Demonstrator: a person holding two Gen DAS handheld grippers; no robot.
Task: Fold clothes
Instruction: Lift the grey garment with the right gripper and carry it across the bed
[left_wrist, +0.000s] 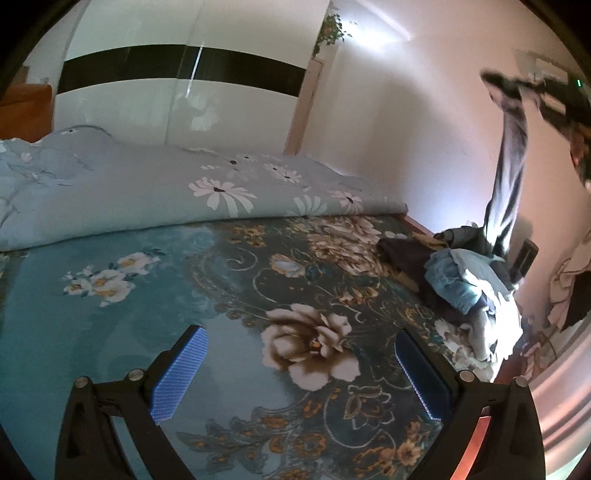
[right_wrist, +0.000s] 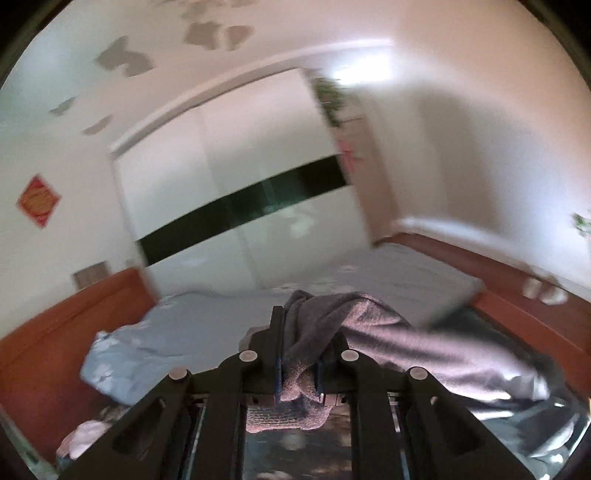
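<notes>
My left gripper (left_wrist: 301, 373) hangs open over the flowered blanket (left_wrist: 236, 280), its blue pads (left_wrist: 177, 373) wide apart with nothing between them. At the far right of the left wrist view my right gripper (left_wrist: 517, 86) is raised high, and a long grey garment (left_wrist: 508, 177) hangs from it down to the clothes pile (left_wrist: 461, 280). In the right wrist view the right gripper (right_wrist: 299, 354) is shut on the grey knit garment (right_wrist: 388, 343), which bunches over the fingers and trails off to the right.
A folded pale blue quilt (left_wrist: 155, 192) with white daisies lies across the far half of the bed. A white wardrobe (left_wrist: 177, 107) with a black band stands behind it. A wooden bed frame (right_wrist: 498, 266) and a wall border the right.
</notes>
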